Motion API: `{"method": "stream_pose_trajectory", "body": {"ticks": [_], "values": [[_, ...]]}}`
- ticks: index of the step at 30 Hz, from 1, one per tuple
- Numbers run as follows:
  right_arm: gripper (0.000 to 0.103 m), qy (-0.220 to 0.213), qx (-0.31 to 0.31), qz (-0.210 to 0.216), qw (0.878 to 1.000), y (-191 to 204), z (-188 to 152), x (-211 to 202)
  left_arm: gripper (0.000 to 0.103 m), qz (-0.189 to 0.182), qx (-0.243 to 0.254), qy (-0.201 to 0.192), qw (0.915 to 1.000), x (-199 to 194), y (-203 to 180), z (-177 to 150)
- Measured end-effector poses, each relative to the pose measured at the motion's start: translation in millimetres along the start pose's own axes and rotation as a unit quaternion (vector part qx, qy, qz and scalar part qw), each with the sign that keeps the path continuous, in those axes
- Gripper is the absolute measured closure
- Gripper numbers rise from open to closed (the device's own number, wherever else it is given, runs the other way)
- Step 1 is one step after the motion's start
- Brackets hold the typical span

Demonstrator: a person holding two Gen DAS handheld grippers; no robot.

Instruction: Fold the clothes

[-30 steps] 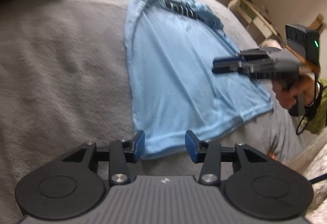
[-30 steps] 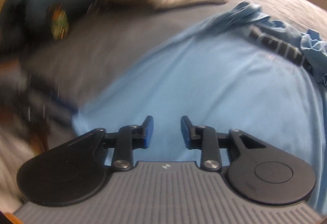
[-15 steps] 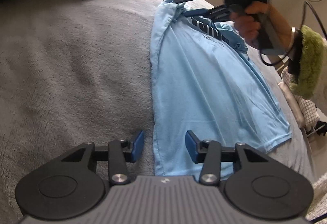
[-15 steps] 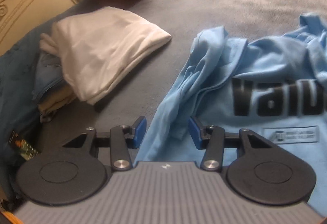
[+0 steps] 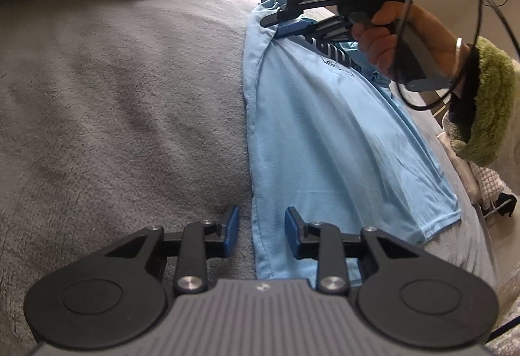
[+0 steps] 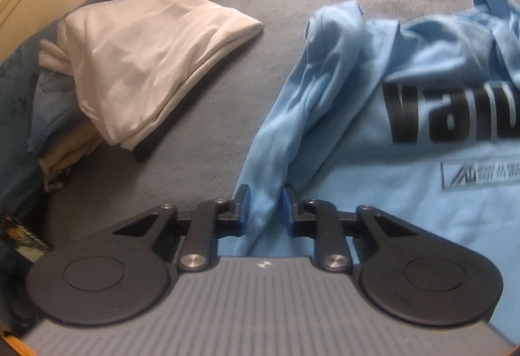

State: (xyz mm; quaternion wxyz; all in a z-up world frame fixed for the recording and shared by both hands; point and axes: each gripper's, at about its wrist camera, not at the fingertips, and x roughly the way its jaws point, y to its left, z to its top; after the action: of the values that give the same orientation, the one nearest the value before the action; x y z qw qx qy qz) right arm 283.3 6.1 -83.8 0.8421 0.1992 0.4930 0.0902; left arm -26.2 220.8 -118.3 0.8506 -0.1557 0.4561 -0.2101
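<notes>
1. While spread printed side up on the grey blanket (image 5: 113, 96), the light blue T-shirt (image 5: 325, 135) lies lengthwise, its left long edge already turned in as a straight line; its sleeve (image 6: 312, 89) is bunched near the collar end.
2. Left gripper (image 5: 261, 234): positioned at the hem end, jaws moderately open and straddling the shirt's left edge, blue pads on either side of the cloth. Nothing is pinched. Placement suits taking that hem corner, by my judgement.
3. Right gripper (image 6: 262, 208): positioned at the shoulder end, jaws narrowed around the bunched sleeve fabric, which runs between the pads. Whether the pads actually press the cloth cannot be told; a small gap seems to remain. A hand (image 5: 383, 41) carries this tool.
4. Purpose of placement, judged: one tool at each end of the same long edge suits lifting that side together for a lengthwise fold.
5. Folded white garment (image 6: 146, 63): resting on a pile of other clothes near the headboard, well apart from the shirt.
</notes>
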Motion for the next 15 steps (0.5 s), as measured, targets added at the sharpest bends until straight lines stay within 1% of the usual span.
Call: {"method": "stream_pose_trajectory", "body": {"ticks": [1,2,4,6,10,12,15], "values": [[0.097,-0.004,0.0,0.006,1.0,0.6,2.1,0.8,0.073,0.0,0.0,-0.001,1.0,-0.4,-0.3,-0.5],[0.1,-0.009,0.0,0.012,1.0,1.5,4.2,1.5,0.076,0.0,0.0,-0.002,1.0,-0.8,-0.1,-0.7],[0.101,-0.021,-0.017,0.036,0.999,10.8,6.9,-1.0,0.079,-0.002,-0.003,0.0,1.0,-1.3,1.0,-0.6],[0.101,-0.032,-0.049,0.055,0.997,25.1,9.9,-3.8,0.082,-0.006,-0.009,0.002,0.9999,-1.6,3.1,-0.4],[0.101,-0.022,-0.122,0.077,0.989,59.3,16.3,2.3,0.087,-0.013,-0.022,0.008,0.9996,-2.2,7.1,0.0],[0.101,-0.004,-0.167,0.068,0.984,75.7,14.8,16.7,0.088,-0.017,-0.028,0.01,0.9994,-2.5,9.1,0.2],[0.101,0.025,-0.193,0.053,0.98,86.2,14.8,46.0,0.088,-0.023,-0.037,0.014,0.9989,-2.9,12.2,0.6]]}}
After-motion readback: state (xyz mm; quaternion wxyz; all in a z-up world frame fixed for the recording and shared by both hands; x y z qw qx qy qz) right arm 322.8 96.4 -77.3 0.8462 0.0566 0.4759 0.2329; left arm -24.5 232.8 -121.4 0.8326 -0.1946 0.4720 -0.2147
